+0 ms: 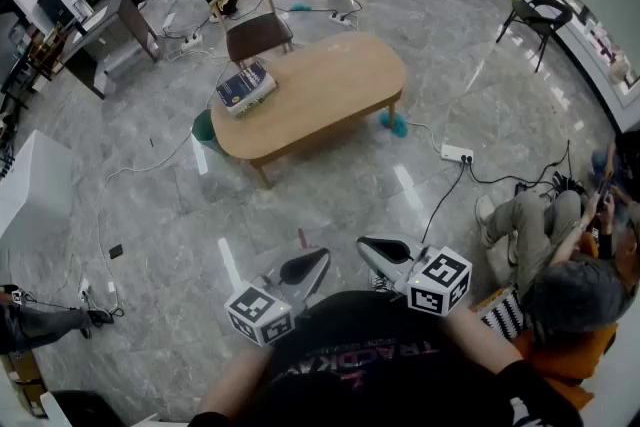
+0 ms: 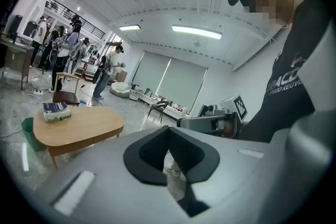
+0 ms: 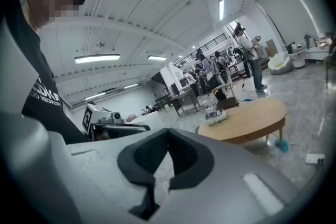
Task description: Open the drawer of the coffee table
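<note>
Across the floor, well apart from me: coffee table [image 1: 320,80]. Left gripper [image 1: 316,260] and right gripper [image 1: 370,245] both closed, holding nothing, at my chest. Can't spot the drawer, probably under the top. I walk up first, find the pull, then part jaws.

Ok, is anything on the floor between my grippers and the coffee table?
Nothing visible. Bare floor lies between the left gripper, the right gripper, both shut and empty, and the coffee table. The power strip and its cable lie off to the right, clear of a straight path. The drawer itself does not show from here.
</note>
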